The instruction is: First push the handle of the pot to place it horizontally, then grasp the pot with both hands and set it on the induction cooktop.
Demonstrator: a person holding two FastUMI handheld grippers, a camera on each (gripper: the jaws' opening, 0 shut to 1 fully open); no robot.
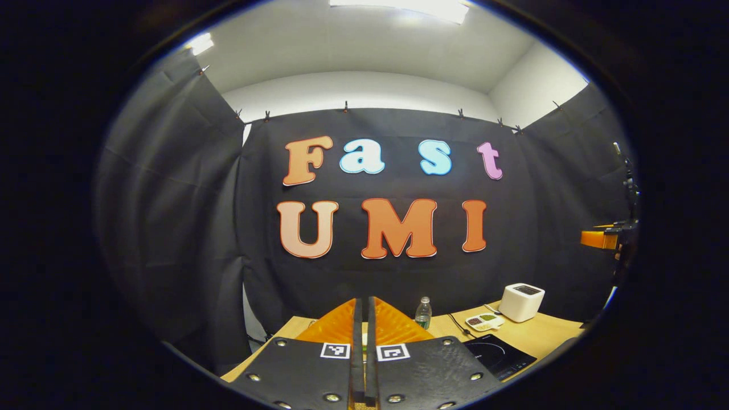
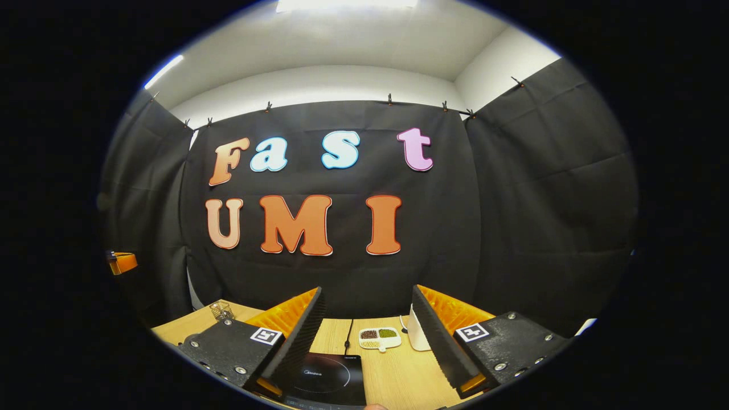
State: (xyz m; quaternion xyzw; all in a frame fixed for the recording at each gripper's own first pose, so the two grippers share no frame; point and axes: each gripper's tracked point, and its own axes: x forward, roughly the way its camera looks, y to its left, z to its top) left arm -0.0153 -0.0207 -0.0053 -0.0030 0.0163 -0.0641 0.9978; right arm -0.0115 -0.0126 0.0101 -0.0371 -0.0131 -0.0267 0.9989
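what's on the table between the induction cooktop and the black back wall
In the right gripper view, a small white divided dish of dried beans or grains and a black cable lie on the wooden table beyond the induction cooktop.

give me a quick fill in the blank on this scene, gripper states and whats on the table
1. The left gripper has its fingers ____.
2. The right gripper has its fingers ____.
3. Seen between the right gripper's fingers, the black induction cooktop lies on the wooden ____.
4. In the left gripper view, the white box-shaped appliance stands to the ____ of the clear bottle.

Missing words: shut; open; table; right
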